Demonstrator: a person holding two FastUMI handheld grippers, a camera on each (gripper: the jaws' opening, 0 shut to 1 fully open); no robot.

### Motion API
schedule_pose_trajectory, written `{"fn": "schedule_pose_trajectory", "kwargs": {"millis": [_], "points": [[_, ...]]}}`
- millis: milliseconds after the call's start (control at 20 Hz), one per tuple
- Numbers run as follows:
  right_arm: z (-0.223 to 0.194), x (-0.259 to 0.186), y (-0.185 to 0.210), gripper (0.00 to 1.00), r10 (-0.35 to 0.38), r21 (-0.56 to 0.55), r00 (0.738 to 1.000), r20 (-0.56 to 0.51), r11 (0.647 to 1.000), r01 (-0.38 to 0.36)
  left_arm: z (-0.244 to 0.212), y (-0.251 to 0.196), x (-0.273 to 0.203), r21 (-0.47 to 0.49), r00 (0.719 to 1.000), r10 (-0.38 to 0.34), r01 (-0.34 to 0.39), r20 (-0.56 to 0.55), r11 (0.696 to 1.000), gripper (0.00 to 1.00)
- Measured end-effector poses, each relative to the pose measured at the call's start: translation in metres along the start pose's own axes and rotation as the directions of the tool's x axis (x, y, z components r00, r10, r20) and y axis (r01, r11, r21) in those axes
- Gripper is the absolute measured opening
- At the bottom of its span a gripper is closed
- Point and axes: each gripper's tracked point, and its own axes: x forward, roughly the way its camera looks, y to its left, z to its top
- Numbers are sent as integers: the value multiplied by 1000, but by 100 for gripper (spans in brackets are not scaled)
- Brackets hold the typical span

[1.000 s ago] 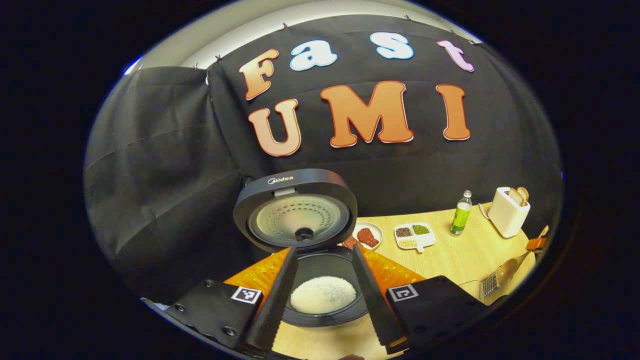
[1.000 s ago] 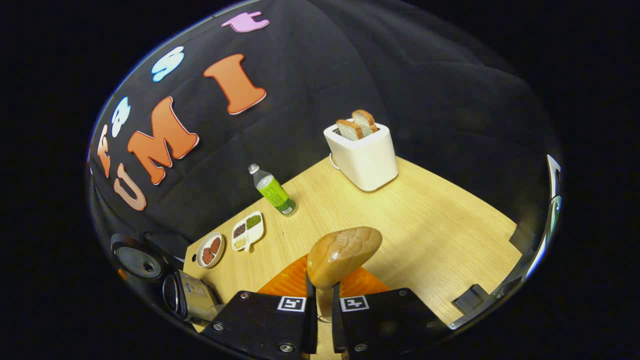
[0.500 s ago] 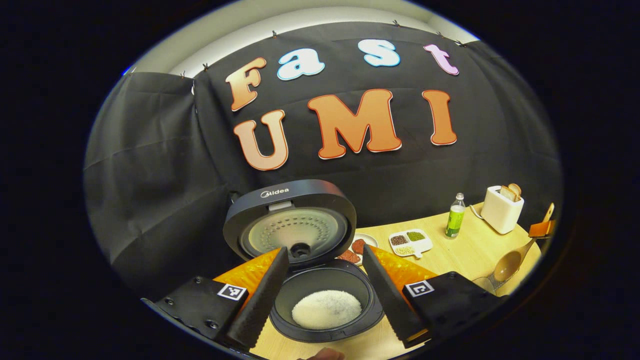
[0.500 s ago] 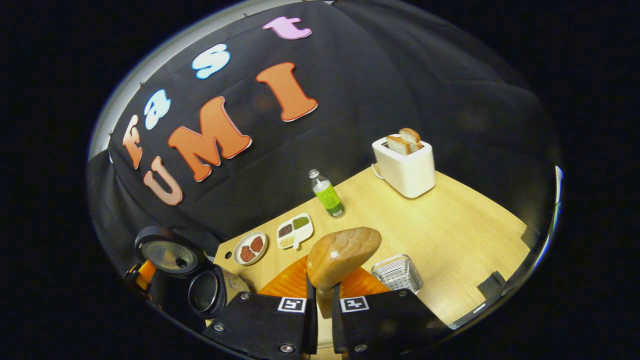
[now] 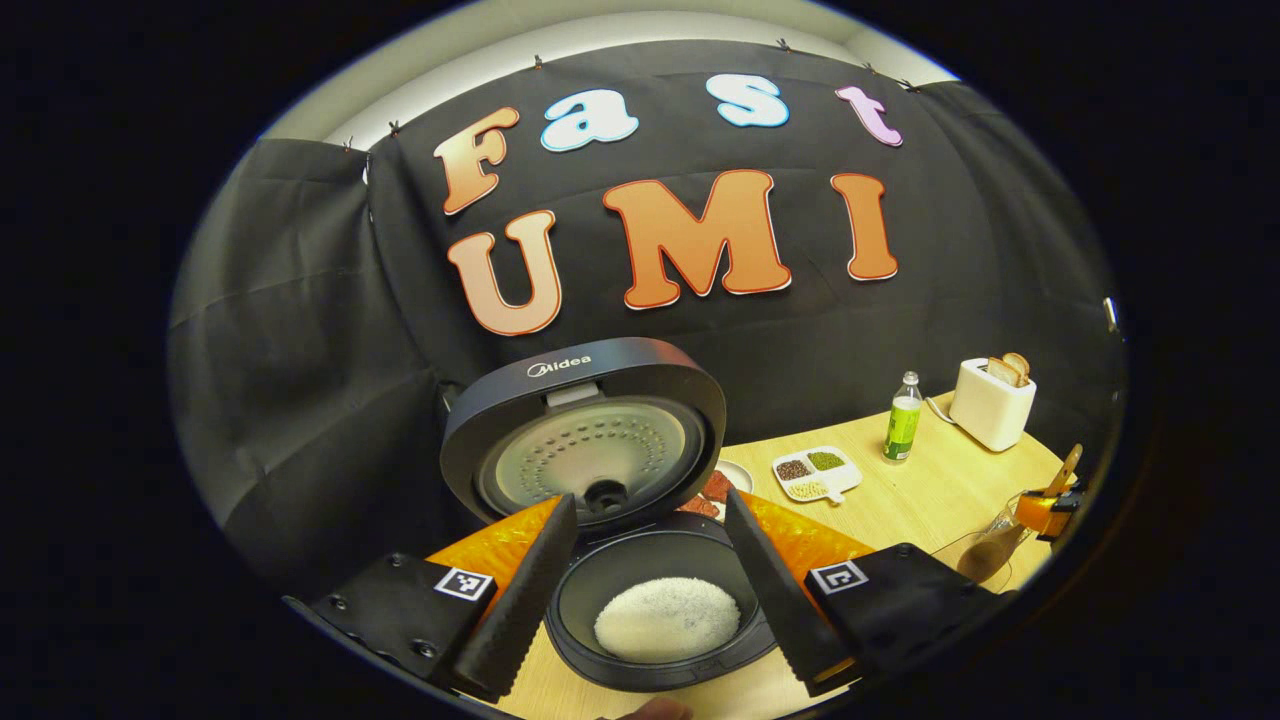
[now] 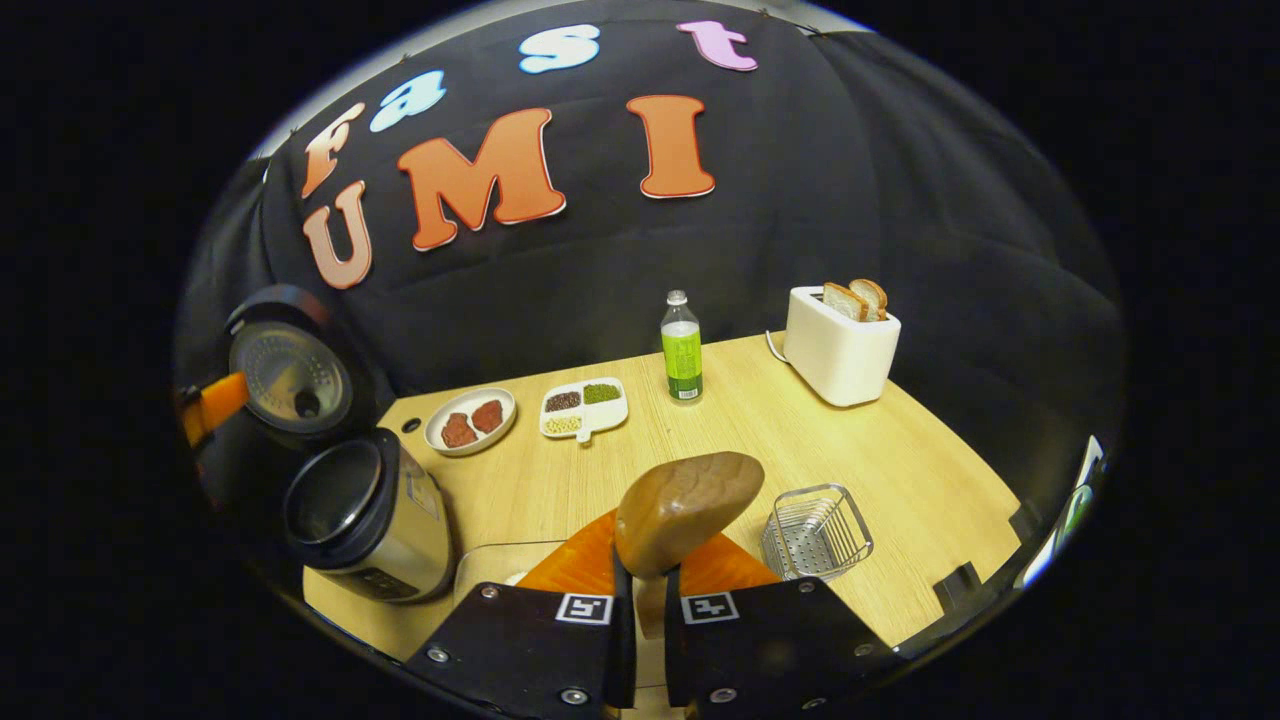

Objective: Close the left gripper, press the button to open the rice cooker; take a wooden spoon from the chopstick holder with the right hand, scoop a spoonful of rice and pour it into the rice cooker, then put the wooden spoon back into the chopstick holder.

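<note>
Cooker (image 5: 640,600): lid open, done. Your left gripper (image 5: 650,600): wide. Your right gripper (image 6: 640,590): clamping spoon (image 6: 688,508). Left: scoop, pour, return to holder (image 6: 815,530).

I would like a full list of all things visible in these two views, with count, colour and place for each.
rice cooker: 1, dark and silver, table left, lid open
rice: 1 heap, white, inside the cooker
wooden spoon: 1, brown, in right gripper
wire holder: 1, metal, near spoon
round plate: 1, white, back left
divided dish: 1, white, beside plate
bottle: 1, green, back centre
toaster: 1, white, back right, two bread slices
table: 1, light wood
left gripper: open, above cooker
right gripper: shut on spoon
</note>
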Motion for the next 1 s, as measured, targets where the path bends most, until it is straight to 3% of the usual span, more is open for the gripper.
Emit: {"fn": "schedule_pose_trajectory", "kwargs": {"millis": [550, 600, 750, 850, 1000], "points": [[-45, 22, 8, 7, -145, -240, 987, 73, 958, 159, -20, 26, 3, 16, 999, 28, -28, -29, 999, 92], [-47, 24, 10, 8, -151, -263, 984, 89, 950, 170, -20, 26, 5, 20, 999, 27, -26, -29, 999, 99], [-58, 26, 17, 8, -155, -322, 978, 136, 927, 192, -18, 25, 9, 34, 1000, 23, -22, -22, 999, 99], [-56, 27, 17, 8, -160, -294, 973, 166, 934, 204, -19, 22, 12, 48, 1000, 17, -16, -23, 999, 99], [-62, 25, 10, 7, -189, -154, 972, 143, 965, 210, -22, 20, 14, 65, 1000, 3, -2, -26, 998, 99]]}}
